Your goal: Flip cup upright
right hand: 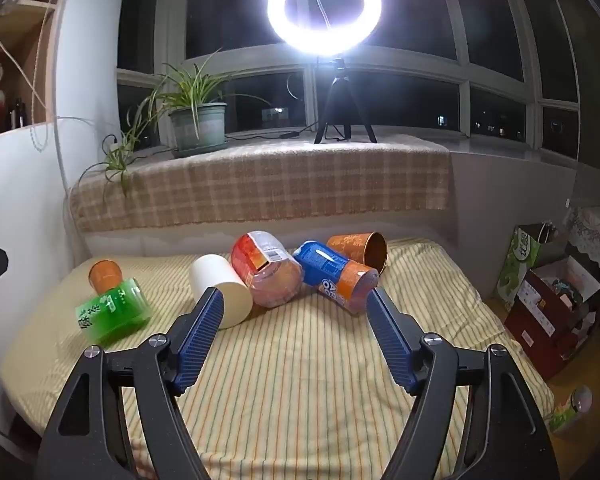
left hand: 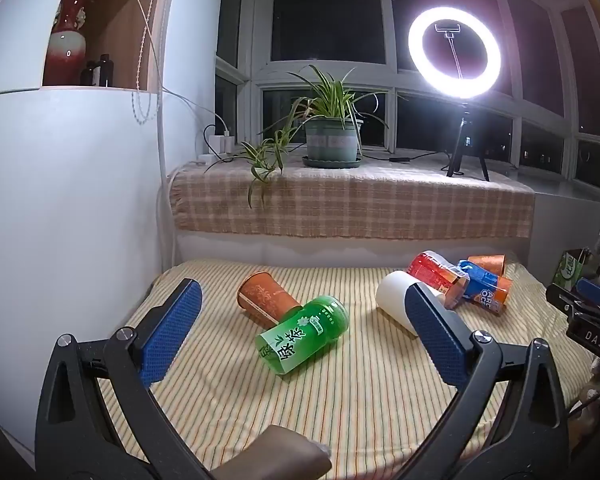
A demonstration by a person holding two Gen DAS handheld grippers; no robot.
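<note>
Several cups lie on their sides on the striped table [left hand: 340, 400]. A green cup [left hand: 304, 334] [right hand: 114, 314] lies against an orange cup [left hand: 266, 298] [right hand: 106, 274] at the left. A white cup [left hand: 396, 300] [right hand: 220, 288], a red cup [left hand: 436, 274] [right hand: 266, 272], a blue-and-orange cup [left hand: 486, 286] [right hand: 336, 276] and another orange cup [left hand: 488, 264] [right hand: 360, 248] lie in a cluster to the right. My left gripper [left hand: 304, 308] is open and empty, just short of the green cup. My right gripper [right hand: 296, 304] is open and empty, short of the cluster.
A window ledge with a checked cloth [left hand: 352, 204] runs behind the table, holding a potted plant [left hand: 332, 140] and a ring light on a tripod [left hand: 456, 52]. A white cabinet [left hand: 60, 200] stands at the left. Boxes and bags [right hand: 548, 300] stand on the floor at the right.
</note>
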